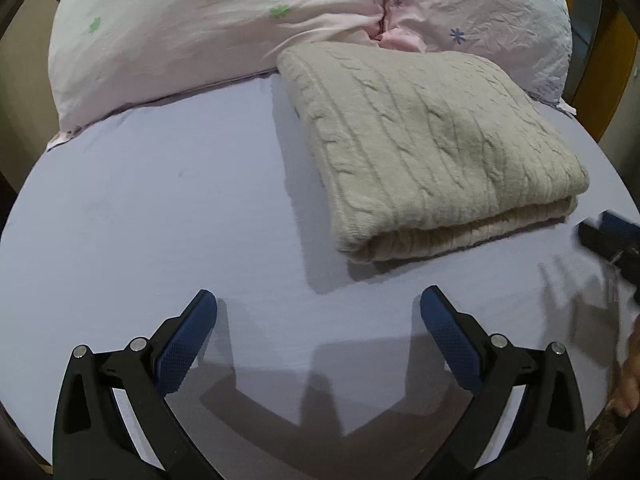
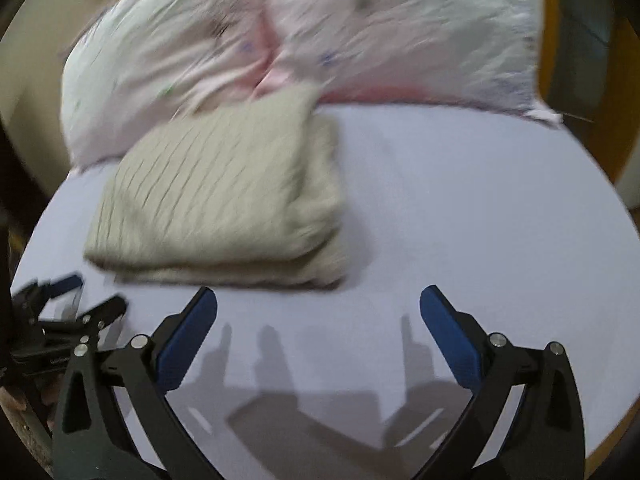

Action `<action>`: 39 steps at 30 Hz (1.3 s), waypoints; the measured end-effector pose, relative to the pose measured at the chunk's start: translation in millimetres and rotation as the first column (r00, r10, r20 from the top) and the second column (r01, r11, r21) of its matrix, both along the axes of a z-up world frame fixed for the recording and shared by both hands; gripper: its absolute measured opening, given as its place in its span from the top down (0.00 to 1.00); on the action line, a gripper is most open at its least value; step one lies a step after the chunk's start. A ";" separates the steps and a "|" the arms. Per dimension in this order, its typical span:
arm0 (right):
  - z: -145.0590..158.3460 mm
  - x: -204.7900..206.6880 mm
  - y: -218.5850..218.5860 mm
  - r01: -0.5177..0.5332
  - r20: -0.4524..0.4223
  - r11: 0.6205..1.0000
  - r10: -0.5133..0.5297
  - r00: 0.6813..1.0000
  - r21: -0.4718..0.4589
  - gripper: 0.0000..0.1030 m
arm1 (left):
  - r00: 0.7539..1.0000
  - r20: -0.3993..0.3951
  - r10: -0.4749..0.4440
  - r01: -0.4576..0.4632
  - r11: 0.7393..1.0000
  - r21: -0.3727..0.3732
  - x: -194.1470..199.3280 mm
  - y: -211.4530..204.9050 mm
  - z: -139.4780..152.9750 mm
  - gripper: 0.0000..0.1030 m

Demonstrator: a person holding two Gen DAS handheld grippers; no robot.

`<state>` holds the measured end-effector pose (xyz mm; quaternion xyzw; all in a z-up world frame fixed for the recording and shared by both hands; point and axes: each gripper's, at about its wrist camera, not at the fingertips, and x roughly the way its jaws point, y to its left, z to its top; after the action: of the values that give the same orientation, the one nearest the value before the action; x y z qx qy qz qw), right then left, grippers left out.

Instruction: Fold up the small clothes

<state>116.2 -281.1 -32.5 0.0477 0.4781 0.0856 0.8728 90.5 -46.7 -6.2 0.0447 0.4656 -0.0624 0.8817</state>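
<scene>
A beige cable-knit garment [image 1: 424,144] lies folded into a thick rectangle on the lavender bed sheet [image 1: 160,208]. My left gripper [image 1: 318,310] is open and empty, above the sheet in front of the garment's near left corner. My right gripper [image 2: 318,310] is open and empty, in front of the garment's [image 2: 224,200] near right corner. The right wrist view is blurred. The right gripper shows at the right edge of the left wrist view [image 1: 612,236]. The left gripper shows at the left edge of the right wrist view [image 2: 68,308].
Two pale pink pillows with flower prints [image 1: 208,28] [image 1: 480,12] lie against the far end of the bed, touching the garment's far edge. A wooden bed frame [image 1: 616,64] stands at the right.
</scene>
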 end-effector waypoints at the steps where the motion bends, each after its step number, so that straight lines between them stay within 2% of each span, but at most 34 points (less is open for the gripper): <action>1: -3.2 0.5 3.4 -0.006 -0.013 1.000 0.006 1.000 0.000 0.02 | 1.000 0.001 0.001 -0.001 1.000 -0.001 -0.2 0.0 0.6 0.01; 3: -8.9 3.1 13.5 -0.010 -0.022 1.000 0.009 1.000 -0.011 0.02 | 1.000 0.011 -0.003 0.003 1.000 -0.003 0.6 0.9 1.3 0.01; 6: -12.7 0.3 27.1 -0.006 -0.009 0.991 0.005 1.000 -0.132 0.02 | 1.000 0.025 -0.006 0.006 1.000 -0.006 -0.7 1.5 1.9 0.01; 7: -12.5 -0.7 29.0 -0.009 -0.003 0.990 0.008 1.000 -0.143 0.02 | 1.000 0.026 -0.005 0.006 1.000 -0.006 -1.1 1.7 2.1 0.01; 39: -13.0 -1.3 28.5 -0.005 -0.003 0.990 0.005 1.000 -0.138 0.02 | 0.999 0.041 -0.002 0.002 1.000 -0.004 1.2 2.5 1.0 0.01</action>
<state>114.9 -252.6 -45.5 -0.0136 0.4842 0.0547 0.8731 91.7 -44.2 -5.2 0.0444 0.4471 -0.0633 0.8911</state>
